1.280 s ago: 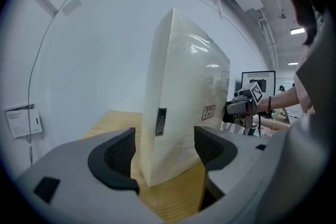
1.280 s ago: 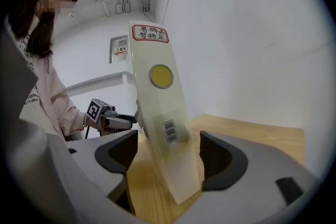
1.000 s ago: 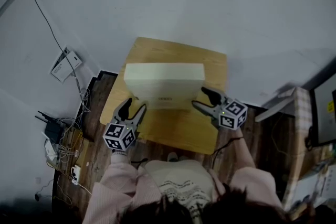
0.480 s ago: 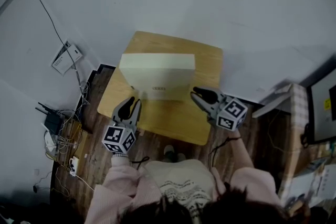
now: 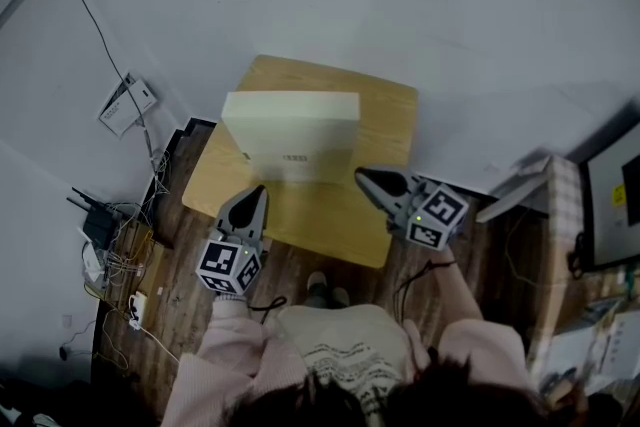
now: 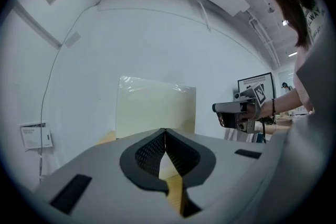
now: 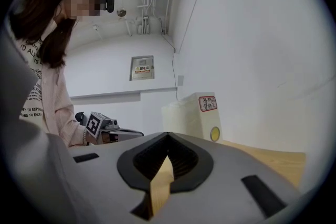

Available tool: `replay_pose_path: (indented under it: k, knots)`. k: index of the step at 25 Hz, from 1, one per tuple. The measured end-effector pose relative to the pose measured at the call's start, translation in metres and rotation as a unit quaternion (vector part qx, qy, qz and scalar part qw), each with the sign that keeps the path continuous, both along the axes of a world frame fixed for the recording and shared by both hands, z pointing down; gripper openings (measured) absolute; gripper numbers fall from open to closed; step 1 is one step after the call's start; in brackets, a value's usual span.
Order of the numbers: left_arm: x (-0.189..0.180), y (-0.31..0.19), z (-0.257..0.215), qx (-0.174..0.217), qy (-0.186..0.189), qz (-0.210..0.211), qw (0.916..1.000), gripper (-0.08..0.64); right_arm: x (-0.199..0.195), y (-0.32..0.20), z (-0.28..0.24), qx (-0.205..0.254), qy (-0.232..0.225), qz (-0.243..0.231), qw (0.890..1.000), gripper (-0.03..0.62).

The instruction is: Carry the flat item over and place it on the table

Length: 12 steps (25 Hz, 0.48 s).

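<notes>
A flat cream box (image 5: 290, 135) stands on edge on a small wooden table (image 5: 385, 110). In the left gripper view the box (image 6: 155, 107) shows its broad, plastic-wrapped face. The right gripper view catches the narrow end of the box (image 7: 191, 113), which carries a red-bordered label and a yellow dot. My left gripper (image 5: 255, 195) hovers over the table's near left edge, short of the box. My right gripper (image 5: 362, 177) hangs just off the box's near right corner. Each gripper is shut with nothing between its jaws and touches nothing.
The table stands against a white wall on a dark wood floor. A router and tangled cables (image 5: 105, 250) lie on the floor at the left, with a paper sheet (image 5: 125, 107) by the wall. A monitor (image 5: 612, 205) and desk clutter fill the right edge.
Both grippers' jaws have gone from wide open to shut. Both have drawn back a little from the box, which stays on the table.
</notes>
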<state>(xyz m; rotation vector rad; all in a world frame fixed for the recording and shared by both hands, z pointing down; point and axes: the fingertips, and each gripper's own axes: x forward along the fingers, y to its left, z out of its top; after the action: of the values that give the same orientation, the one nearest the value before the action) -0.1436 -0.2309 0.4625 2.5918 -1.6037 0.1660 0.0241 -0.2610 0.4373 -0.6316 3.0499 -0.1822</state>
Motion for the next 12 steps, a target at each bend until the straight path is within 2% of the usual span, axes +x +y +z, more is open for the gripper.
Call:
replay_pose_path:
  k: [6, 12]
  knots:
    - [0.017, 0.008, -0.009, 0.008, -0.004, 0.012, 0.9999, -0.008, 0.002, 0.015, -0.009, 0.003, -0.015, -0.018, 1.0, 0.002]
    - [0.031, 0.015, -0.017, 0.019, -0.004, 0.024, 0.9995, -0.008, 0.003, 0.021, -0.017, 0.015, -0.013, -0.009, 1.0, 0.0]
